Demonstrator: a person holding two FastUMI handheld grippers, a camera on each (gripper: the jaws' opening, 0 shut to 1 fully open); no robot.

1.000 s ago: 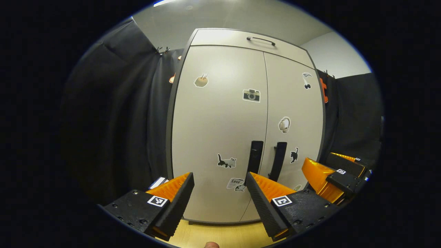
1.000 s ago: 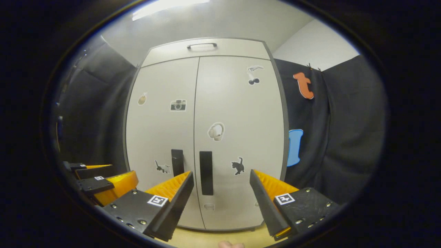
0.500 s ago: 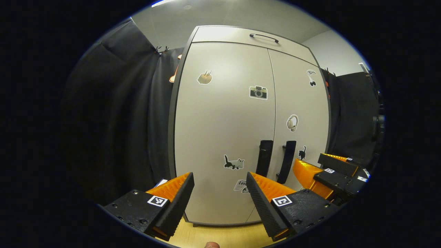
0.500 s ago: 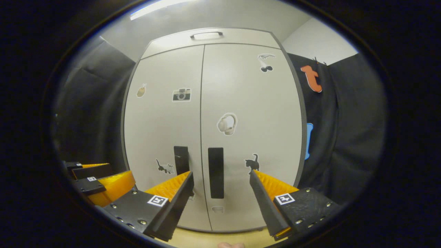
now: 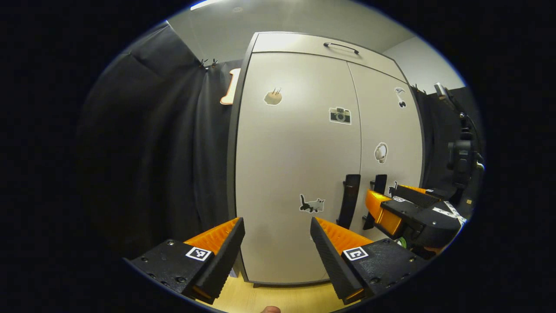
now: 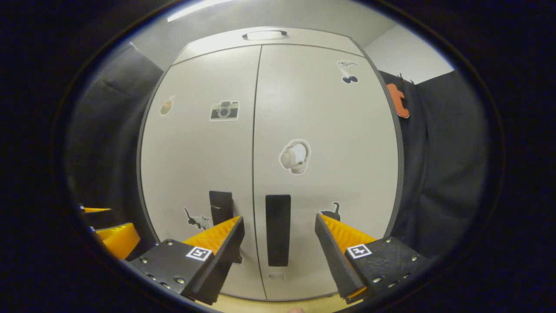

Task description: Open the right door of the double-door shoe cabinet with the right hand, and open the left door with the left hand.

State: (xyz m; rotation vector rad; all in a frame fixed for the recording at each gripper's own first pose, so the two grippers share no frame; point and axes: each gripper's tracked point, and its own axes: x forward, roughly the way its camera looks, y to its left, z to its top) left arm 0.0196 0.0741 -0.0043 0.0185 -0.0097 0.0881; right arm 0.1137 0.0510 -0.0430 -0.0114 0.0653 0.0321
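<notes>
Ribbed orange right claw (image 6: 278,243) agape, flat black handle (image 6: 277,229)

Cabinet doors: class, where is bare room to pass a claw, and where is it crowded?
Free: the left door between its hinge edge and the cat sticker; the right door beyond the headphone sticker. Crowded: the centre seam, where both handles stand close and the right claw closes in.

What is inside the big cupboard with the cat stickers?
You can't see inside yet. Both doors, the left door and right door, are shut, so whatever the shoe cabinet holds is covered. On the outside are stickers and two black handles, like the right handle.
</notes>
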